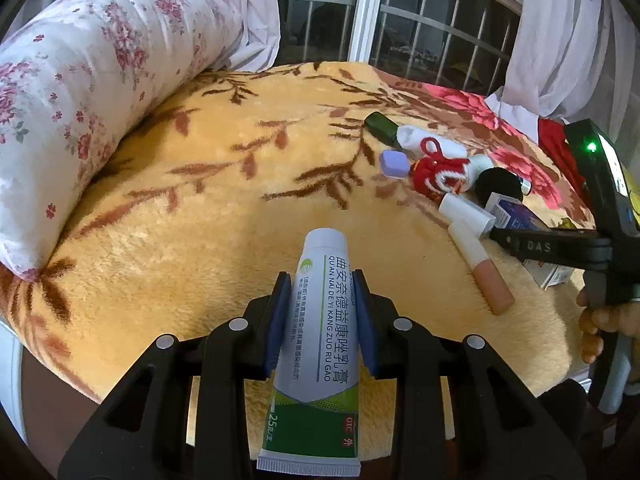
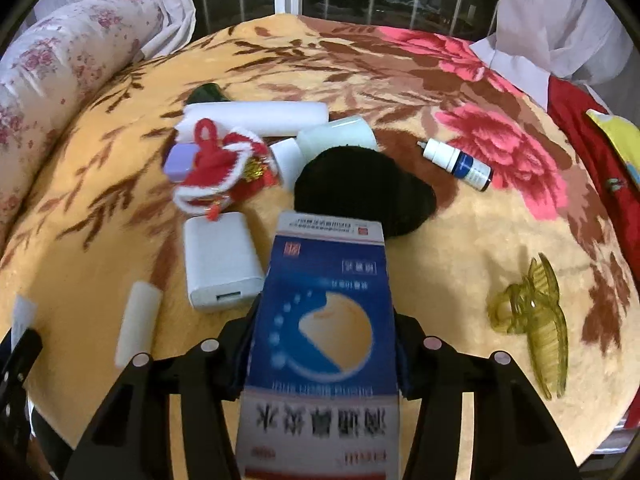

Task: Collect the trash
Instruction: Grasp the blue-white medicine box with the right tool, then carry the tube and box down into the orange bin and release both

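Observation:
My left gripper (image 1: 322, 296) is shut on a white and green ointment tube (image 1: 316, 344), held above the yellow floral blanket (image 1: 200, 220). My right gripper (image 2: 326, 320) is shut on a blue and white medicine box (image 2: 324, 332), held above the blanket (image 2: 440, 264). The right gripper also shows at the right edge of the left wrist view (image 1: 552, 246), with the box (image 1: 516, 216) in it. A pile of small items lies on the bed: a red knitted ornament (image 2: 216, 172), a purple square case (image 2: 180, 162), a white power bank (image 2: 220, 260), a black pouch (image 2: 360, 188).
A floral bolster (image 1: 80, 80) lies along the bed's left side. A dropper bottle (image 2: 456, 162) and an olive hair claw (image 2: 536, 320) lie right of the pile. A white tube (image 2: 138, 320) lies left of it. A pink lip gloss (image 1: 480, 264) shows too. Window bars and curtains stand behind.

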`<state>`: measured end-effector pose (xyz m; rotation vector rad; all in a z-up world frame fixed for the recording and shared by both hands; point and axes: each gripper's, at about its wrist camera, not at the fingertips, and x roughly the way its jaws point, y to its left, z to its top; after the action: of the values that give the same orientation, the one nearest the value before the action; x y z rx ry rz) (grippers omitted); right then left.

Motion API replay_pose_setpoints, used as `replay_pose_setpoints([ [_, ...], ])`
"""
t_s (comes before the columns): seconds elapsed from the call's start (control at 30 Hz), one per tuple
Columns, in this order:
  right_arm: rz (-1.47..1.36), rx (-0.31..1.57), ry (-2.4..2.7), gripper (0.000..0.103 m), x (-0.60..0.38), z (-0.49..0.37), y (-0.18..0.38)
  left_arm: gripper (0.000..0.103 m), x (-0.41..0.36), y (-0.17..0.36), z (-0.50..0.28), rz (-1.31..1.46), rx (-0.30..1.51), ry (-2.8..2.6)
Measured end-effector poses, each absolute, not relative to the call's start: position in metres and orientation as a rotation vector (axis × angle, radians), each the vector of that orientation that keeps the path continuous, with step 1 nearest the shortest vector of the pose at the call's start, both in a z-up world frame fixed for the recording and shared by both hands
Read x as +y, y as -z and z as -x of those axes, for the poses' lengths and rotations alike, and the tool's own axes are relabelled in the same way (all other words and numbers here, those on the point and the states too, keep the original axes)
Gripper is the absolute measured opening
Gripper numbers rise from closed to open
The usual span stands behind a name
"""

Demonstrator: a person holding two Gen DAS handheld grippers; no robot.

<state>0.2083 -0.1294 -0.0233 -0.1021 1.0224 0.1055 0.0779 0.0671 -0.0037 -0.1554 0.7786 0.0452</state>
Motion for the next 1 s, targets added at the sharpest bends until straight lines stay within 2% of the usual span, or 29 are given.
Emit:
replay_pose_setpoints([
  [0.23,0.051,0.953,-0.140,0.050,-0.140,-0.186,0.014,0.031,0.060,0.009,-0.087,0.152,0.794,-0.052],
  [0.6,-0.024,0.823,-0.279,0.050,-0.151,-0.090,-0.016,0.030,0.028,-0.003,-0.074,0.075,0.781,-0.030],
  [1.0,-0.020,0.827,-0.351,0.051,-0.158,0.012,0.009,0.031,-0.006,0.001,-0.009,-0.007,0.814,0.007],
])
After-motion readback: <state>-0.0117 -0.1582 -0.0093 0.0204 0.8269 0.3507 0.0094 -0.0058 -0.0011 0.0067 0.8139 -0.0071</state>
